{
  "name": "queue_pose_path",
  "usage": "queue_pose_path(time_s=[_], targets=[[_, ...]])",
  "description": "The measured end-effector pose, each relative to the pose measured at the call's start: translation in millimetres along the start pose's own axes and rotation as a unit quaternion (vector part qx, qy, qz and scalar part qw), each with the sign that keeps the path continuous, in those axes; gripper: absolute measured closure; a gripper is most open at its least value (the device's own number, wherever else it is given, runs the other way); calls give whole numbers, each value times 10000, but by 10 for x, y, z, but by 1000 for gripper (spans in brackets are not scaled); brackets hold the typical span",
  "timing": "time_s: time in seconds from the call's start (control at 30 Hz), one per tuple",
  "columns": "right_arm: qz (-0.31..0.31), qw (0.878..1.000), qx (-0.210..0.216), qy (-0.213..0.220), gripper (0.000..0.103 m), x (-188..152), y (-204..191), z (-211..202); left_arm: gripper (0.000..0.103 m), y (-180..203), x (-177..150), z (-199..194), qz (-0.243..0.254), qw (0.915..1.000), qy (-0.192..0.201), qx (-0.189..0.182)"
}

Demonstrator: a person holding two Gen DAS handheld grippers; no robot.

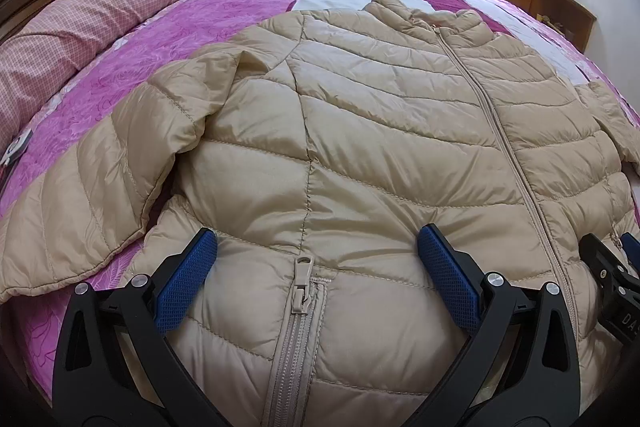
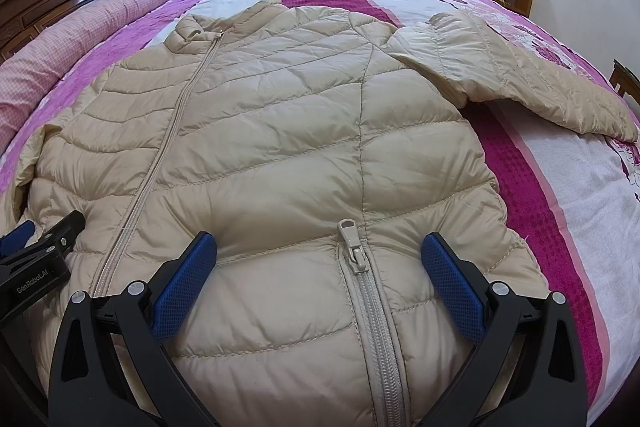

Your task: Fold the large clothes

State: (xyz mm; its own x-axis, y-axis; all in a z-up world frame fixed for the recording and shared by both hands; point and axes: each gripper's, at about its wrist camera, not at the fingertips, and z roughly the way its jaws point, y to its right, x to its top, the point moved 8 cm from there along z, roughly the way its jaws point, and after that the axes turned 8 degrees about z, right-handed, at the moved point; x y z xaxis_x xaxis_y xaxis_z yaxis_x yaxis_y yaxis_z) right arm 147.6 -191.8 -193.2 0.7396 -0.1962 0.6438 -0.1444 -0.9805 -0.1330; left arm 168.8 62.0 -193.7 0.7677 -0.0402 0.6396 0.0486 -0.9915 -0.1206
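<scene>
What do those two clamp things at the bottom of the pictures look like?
Each gripper, left and right, has black plastic arms with silver bolts. Their fingers carry blue textured pads. White "GenRobot.AI" lettering marks the left one's side.

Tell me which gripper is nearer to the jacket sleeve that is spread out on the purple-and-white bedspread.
Right. The right gripper hovers open over the jacket's hem on the side of that sleeve; the left gripper sits open across the main zipper, farther away.
</scene>
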Motion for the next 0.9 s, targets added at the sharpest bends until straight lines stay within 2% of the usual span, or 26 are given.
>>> queue_pose_path(time_s=[0.9], targets=[[-1, 10000, 0, 0, 5, 2, -3, 0, 3, 13, 1, 10, 17, 10000, 4, 27]])
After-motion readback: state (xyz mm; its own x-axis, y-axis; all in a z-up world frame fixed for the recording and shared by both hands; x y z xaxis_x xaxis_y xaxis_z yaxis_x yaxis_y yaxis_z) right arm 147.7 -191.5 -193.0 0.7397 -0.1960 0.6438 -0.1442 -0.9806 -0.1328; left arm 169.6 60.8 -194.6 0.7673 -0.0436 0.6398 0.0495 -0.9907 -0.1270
